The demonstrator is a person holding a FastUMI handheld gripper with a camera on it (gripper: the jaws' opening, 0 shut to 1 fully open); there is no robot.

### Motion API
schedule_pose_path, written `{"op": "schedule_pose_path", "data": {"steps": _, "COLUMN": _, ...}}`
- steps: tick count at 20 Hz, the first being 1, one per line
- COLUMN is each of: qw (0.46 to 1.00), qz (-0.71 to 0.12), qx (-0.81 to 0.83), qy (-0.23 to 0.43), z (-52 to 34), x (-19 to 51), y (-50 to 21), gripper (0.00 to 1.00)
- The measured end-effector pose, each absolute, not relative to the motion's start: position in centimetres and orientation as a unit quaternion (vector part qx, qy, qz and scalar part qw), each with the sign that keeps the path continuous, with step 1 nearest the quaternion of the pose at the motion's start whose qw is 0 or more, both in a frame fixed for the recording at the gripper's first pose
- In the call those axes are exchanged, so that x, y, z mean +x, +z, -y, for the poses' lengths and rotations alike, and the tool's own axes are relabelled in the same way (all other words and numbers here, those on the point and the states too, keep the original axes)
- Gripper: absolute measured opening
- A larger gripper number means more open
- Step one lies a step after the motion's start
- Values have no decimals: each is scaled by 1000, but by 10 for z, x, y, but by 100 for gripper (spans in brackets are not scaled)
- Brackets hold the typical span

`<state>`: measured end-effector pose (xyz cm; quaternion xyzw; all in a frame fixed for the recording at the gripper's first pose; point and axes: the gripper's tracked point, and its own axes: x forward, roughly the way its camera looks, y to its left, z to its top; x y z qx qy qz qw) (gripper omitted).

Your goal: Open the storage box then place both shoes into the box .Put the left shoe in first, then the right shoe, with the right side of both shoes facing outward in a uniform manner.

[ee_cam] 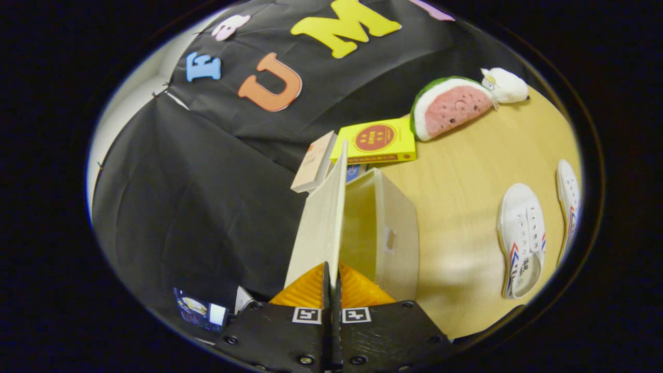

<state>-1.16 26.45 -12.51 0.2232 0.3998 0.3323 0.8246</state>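
The gripper (331, 280) is closed almost completely on the edge of the cream, flat rigid lid (322, 217) of the cream rectangular storage box (386, 233), one finger on each face of the panel, which stands raised on edge beside the box's open mouth. The box sits on the pale wooden worktop (466, 207), just ahead of the fingers. Two white canvas shoes with red and blue side stripes lie beyond it to one side: the nearer shoe (522, 241) and the farther shoe (568, 204), well apart from the box.

The grip looks thin, taken near the lid's edge, so the panel may slip free and fall back over the opening. Pulling further could instead tip or drag the light box across the worktop. A yellow flat carton (378, 141) and a tan book (315, 163) stand close behind the lid, which could knock them if swung wider.
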Motion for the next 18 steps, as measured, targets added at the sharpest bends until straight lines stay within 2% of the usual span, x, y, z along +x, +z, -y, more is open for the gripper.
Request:
{"op": "schedule_pose_path", "data": {"steps": 6, "qw": 838, "qz": -328, "qx": 147, "qy": 411, "z": -346, "x": -48, "y": -53, "gripper": 0}}
{"op": "schedule_pose_path", "data": {"steps": 12, "qw": 857, "qz": -275, "qx": 48, "qy": 433, "z": -419, "x": -65, "y": -36, "gripper": 17}}
{"op": "schedule_pose_path", "data": {"steps": 17, "qw": 858, "qz": -223, "qx": 8, "qy": 462, "z": -449, "x": -89, "y": -25, "gripper": 81}}
{"op": "schedule_pose_path", "data": {"steps": 18, "qw": 861, "qz": -212, "qx": 3, "qy": 462, "z": -450, "x": -89, "y": -22, "gripper": 81}}
